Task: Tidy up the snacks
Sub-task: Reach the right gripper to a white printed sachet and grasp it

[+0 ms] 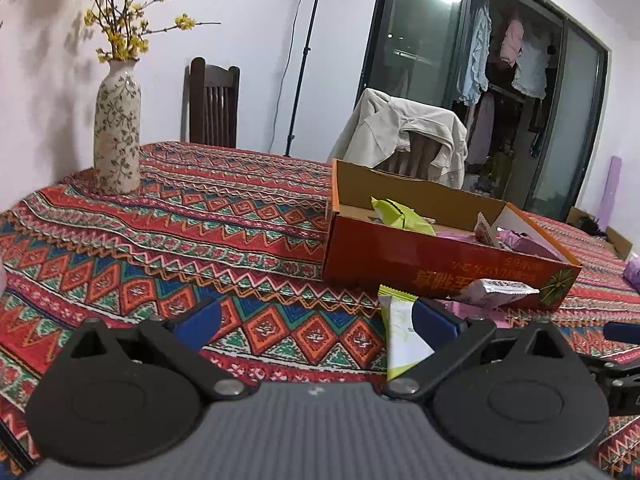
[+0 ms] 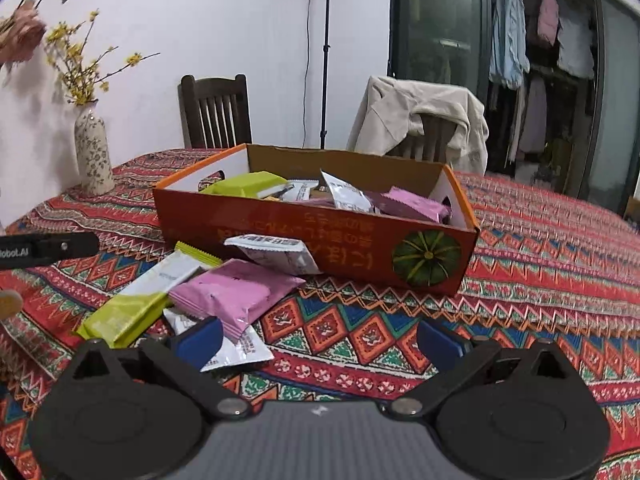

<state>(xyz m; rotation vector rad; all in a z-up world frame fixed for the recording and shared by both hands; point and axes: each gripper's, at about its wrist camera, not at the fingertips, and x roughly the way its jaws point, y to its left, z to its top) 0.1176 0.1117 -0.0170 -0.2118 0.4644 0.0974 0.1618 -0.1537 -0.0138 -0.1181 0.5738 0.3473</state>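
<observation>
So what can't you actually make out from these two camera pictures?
- Left wrist view: most of the lime packet is hidden behind the left gripper.
- Right wrist view: the bottom white packet lies under the pink packet, and its print is too small to read.
- Both views: the floor of the orange box is hidden by its front wall and the snacks.
- No person shows.

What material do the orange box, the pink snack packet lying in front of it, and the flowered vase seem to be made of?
The orange box looks like printed cardboard: raw brown inner walls and cut handle holes. The pink snack packet seems to be thin plastic film, slightly glossy, with a crimped, serrated end. The flowered vase appears to be glazed ceramic, smooth with a soft sheen, though painted glass cannot be ruled out.
</observation>
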